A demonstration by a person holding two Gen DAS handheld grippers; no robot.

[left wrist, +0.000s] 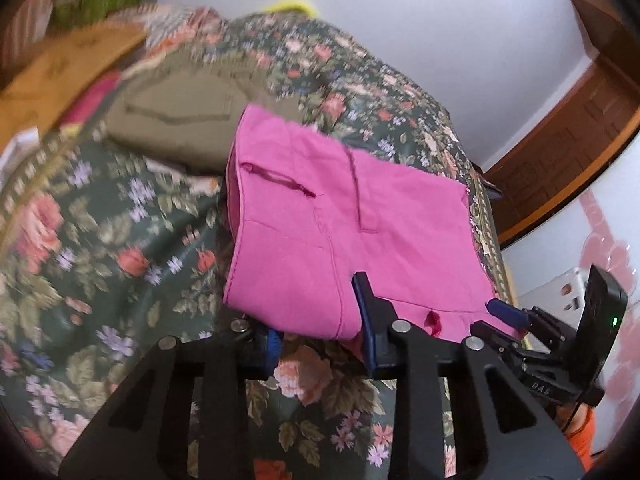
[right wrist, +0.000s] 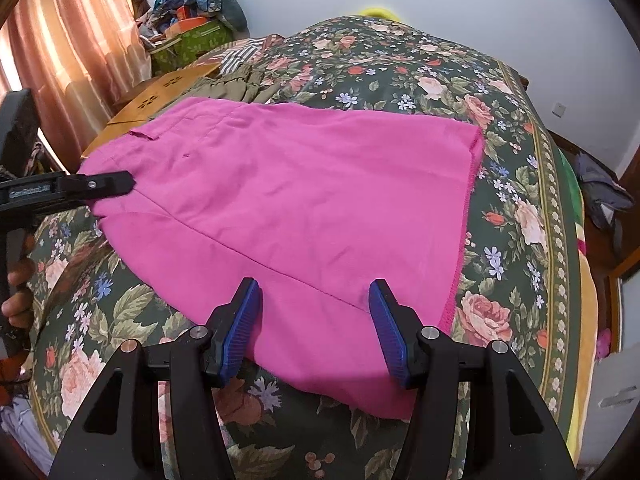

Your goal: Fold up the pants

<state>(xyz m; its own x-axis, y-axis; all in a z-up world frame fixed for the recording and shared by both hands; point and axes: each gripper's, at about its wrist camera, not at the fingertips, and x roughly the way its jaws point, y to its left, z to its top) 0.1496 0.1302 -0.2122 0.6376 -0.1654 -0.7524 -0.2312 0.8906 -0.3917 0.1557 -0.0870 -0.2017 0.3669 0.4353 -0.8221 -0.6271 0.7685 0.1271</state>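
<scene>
Two claws at the near edge of the pink pants (right wrist: 288, 208), spread flat on the flowered bedspread (right wrist: 520, 216). Right claw (right wrist: 316, 328) wide open, fingers straddling the hem, gripping nothing. Left claw (left wrist: 316, 320) also open, one finger hidden under the cloth, nothing pinched that shows. Risk: catching only the top layer, or bedspread along with it, and dragging the fold crooked. Thin, smooth fabric, faint creases, seam running diagonally, frayed right edge. Olive garment (left wrist: 176, 120) lying beyond, just behind the pants.
</scene>
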